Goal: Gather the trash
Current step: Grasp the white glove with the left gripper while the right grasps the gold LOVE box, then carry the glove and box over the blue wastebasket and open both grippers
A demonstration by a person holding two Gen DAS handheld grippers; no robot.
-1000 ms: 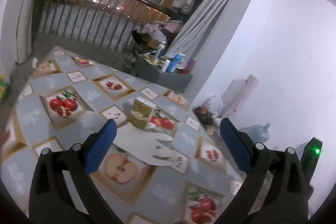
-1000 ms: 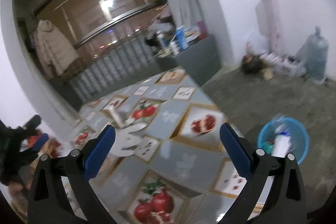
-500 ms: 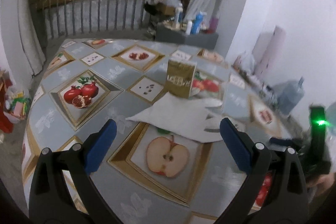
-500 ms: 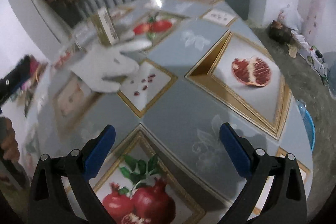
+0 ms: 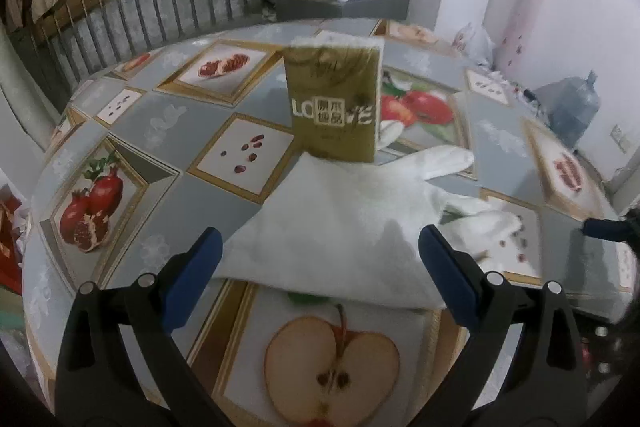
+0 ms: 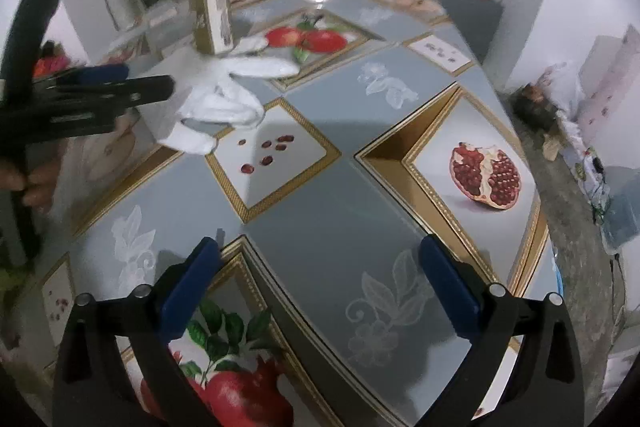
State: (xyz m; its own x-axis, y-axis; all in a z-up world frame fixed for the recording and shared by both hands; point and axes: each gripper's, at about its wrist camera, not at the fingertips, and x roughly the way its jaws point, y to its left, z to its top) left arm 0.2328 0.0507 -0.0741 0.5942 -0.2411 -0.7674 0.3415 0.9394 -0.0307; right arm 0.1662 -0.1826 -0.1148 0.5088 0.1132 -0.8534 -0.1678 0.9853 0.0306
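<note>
Closer now, left gripper [image 5: 318,263] spreads over limp white glove [image 5: 344,223].

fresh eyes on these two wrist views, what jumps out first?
A gold upright carton stands mid-table on the fruit-print tablecloth, with a white cloth glove lying flat just in front of it. The left gripper hangs over the glove's cuff, jaws open; the right gripper is open over bare cloth.

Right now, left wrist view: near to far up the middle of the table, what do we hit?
Left hand-held gripper, open → apple print → white glove → gold box, upright → grey cabinet with bottles.
</note>
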